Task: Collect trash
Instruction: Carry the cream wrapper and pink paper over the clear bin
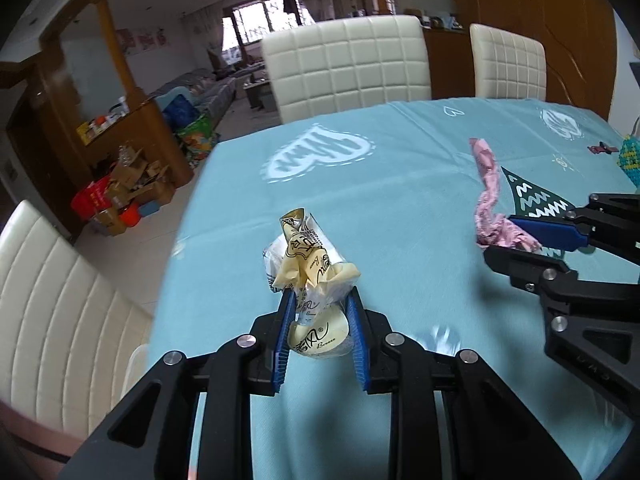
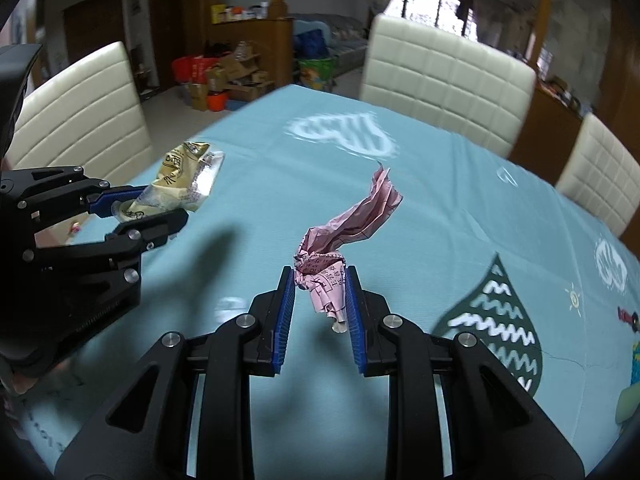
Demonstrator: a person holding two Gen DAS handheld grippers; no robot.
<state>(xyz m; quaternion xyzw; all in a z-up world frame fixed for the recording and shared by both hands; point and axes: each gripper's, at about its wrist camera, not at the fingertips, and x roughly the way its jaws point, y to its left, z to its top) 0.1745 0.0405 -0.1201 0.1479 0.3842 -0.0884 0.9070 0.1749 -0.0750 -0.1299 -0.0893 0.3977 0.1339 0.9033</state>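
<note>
Two grippers hold trash above the counter [image 1: 400, 168]: left gripper [image 1: 320, 300] clenches a wrapper [image 1: 308, 264], right gripper [image 2: 320, 284] pink paper [image 2: 340, 240]; firm grips should prevent drops.

Home dining rm: clothed table [image 1: 400, 184], padded chairs [image 1: 344, 64], sofa [image 1: 208, 88] & window [image 1: 264, 20] behind.
</note>
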